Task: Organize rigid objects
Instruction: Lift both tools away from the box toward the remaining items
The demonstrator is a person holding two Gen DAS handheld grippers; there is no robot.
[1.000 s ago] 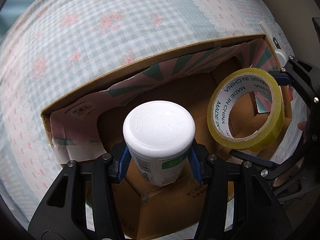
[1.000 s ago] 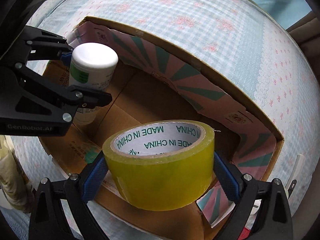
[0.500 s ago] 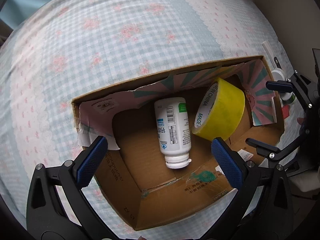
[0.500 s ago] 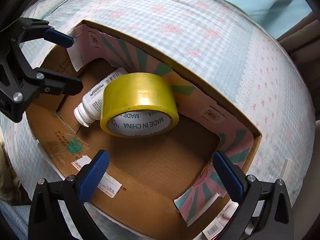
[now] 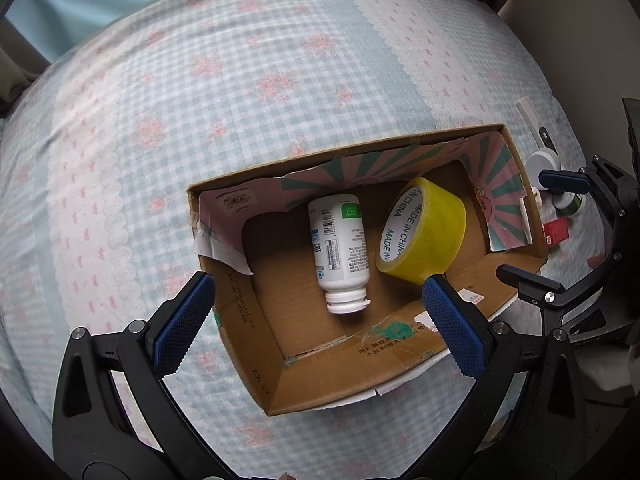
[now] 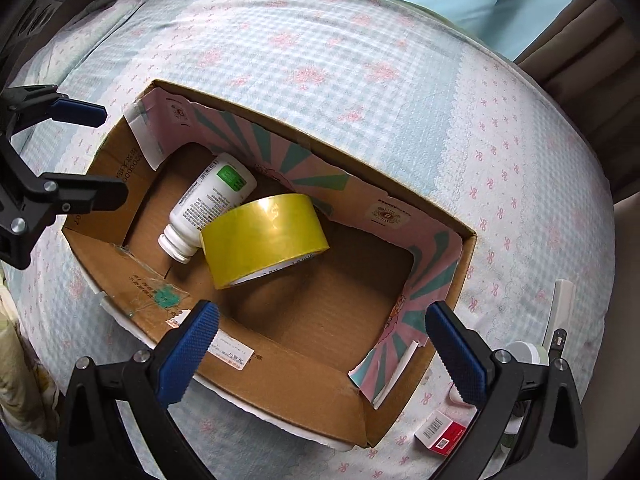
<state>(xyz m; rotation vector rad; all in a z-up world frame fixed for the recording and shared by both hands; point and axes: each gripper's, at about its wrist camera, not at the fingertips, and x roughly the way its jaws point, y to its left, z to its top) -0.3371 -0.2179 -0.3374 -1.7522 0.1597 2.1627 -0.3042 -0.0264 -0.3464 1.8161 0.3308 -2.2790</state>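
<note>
Where both grippers gripped loads a second ago, nothing between the pads now. Nearest in the left wrist view, left gripper (image 5: 318, 310) with fingers spread wide, blue pads (image 5: 184, 320) clear of everything, hovering above the near wall of the box (image 5: 256, 364). Likewise the right gripper (image 6: 320, 348): fingers wide apart, empty, over the box's near wall, pulled higher than half a second ago, so the box looks smaller in both views.

Inside the box, on the cardboard floor: bottle (image 5: 340, 248) lying on its side, cap toward the near wall, base toward the far patterned wall; a second ago upright in the left pads. Just beside it, tape (image 5: 424, 236), tilted on its rim and seen in the right wrist view (image 6: 264, 236) leaning against the bottle (image 6: 208, 204), covering part of its shoulder; a second ago clamped in the right pads. Roughly the same spot for both as half a second ago, the tape leaning a little differently.

Outside the box by its right end, on the bedspread (image 5: 200, 92): small red carton (image 6: 440, 434), white round lid (image 5: 542, 160), and a white strip (image 6: 560, 312). Beyond the box, pale blue checked bedspread with pink flowers, out to the far edge.
</note>
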